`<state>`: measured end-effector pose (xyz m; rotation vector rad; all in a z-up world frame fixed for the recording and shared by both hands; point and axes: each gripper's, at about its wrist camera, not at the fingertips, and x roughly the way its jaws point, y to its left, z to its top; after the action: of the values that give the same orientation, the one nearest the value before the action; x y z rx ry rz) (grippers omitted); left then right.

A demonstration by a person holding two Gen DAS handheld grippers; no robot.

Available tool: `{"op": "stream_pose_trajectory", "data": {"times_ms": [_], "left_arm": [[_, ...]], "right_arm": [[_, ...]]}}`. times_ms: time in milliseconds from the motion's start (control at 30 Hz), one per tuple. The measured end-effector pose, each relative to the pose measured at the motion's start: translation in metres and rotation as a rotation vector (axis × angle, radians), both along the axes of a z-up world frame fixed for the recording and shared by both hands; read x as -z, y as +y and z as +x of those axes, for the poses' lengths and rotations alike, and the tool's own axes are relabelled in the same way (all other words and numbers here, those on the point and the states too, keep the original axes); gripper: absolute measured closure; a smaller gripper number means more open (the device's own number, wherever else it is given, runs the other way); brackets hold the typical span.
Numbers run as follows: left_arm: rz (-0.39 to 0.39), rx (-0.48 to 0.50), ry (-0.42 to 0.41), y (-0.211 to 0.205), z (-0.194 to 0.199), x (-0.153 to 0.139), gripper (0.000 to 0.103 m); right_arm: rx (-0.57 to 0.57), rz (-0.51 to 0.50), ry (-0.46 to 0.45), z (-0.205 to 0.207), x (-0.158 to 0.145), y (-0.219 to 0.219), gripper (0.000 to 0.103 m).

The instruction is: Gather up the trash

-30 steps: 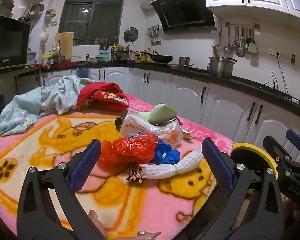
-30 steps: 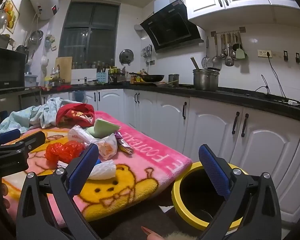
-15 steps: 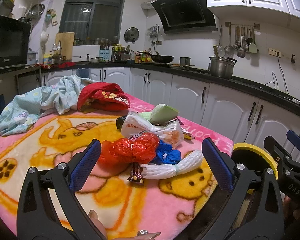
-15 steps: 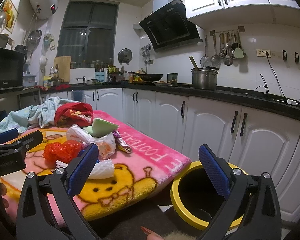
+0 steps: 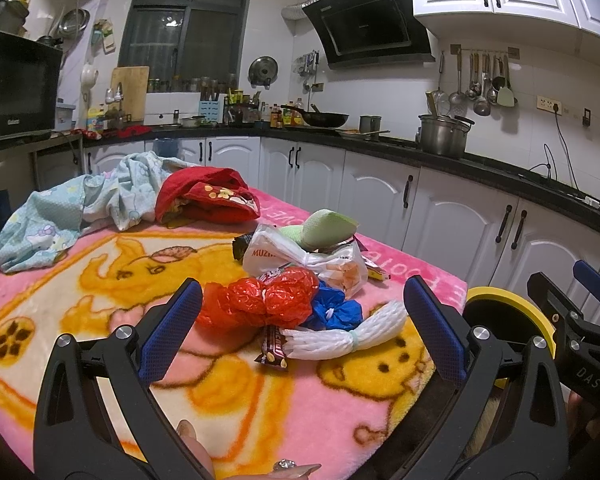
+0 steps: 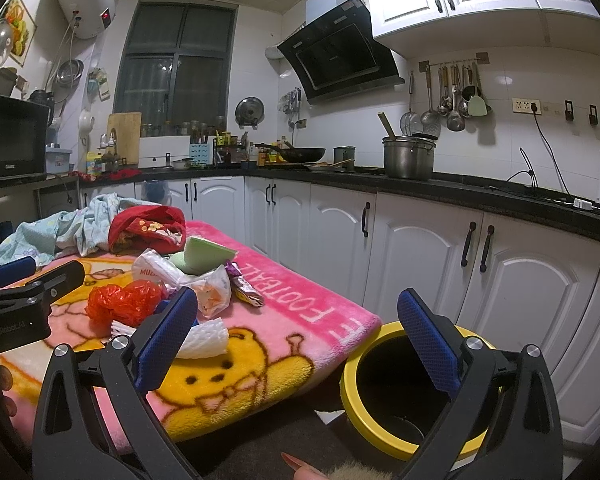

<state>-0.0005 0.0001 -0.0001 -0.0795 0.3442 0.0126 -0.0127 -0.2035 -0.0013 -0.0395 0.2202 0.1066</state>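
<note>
A heap of trash lies on the pink blanket (image 5: 100,280): a red plastic bag (image 5: 260,302), a blue bag (image 5: 334,312), a white foam net sleeve (image 5: 340,338), a chocolate bar wrapper (image 5: 274,346), a white printed bag (image 5: 300,258) and a green foam piece (image 5: 328,230). My left gripper (image 5: 300,326) hovers open just short of the heap, nothing between its fingers. My right gripper (image 6: 296,338) is open too, held above the gap between the table edge and the yellow-rimmed bin (image 6: 404,392). The bin's rim (image 5: 500,300) also shows in the left wrist view.
Crumpled light-blue cloth (image 5: 60,216) and a red cloth (image 5: 208,200) lie at the blanket's far side. White cabinets (image 6: 420,260) under a black counter run close behind the bin. A purple wrapper (image 6: 246,292) lies near the white bag.
Both grippers have drifted only slightly; the trash heap and the bin stay where they were.
</note>
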Motion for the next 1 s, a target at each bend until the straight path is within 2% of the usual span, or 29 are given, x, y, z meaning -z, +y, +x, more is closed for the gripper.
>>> {"op": "stream_pose_trajectory", "data": {"times_ms": [533,833,1000], "left_arm": [[-0.007,0.000,0.010,0.005,-0.003,0.001,0.010],[-0.050,-0.046,0.046,0.032,0.013,0.008,0.010],[-0.052,-0.084,0.088,0.055,0.028,0.007,0.010]], "right_arm": [[-0.009,-0.001,0.011,0.002,0.002,-0.002,0.006],[-0.115,-0.018,0.064,0.022,0.007,0.009,0.006],[-0.167,-0.017,0.131,0.040,0.004,0.026,0.006]]}}
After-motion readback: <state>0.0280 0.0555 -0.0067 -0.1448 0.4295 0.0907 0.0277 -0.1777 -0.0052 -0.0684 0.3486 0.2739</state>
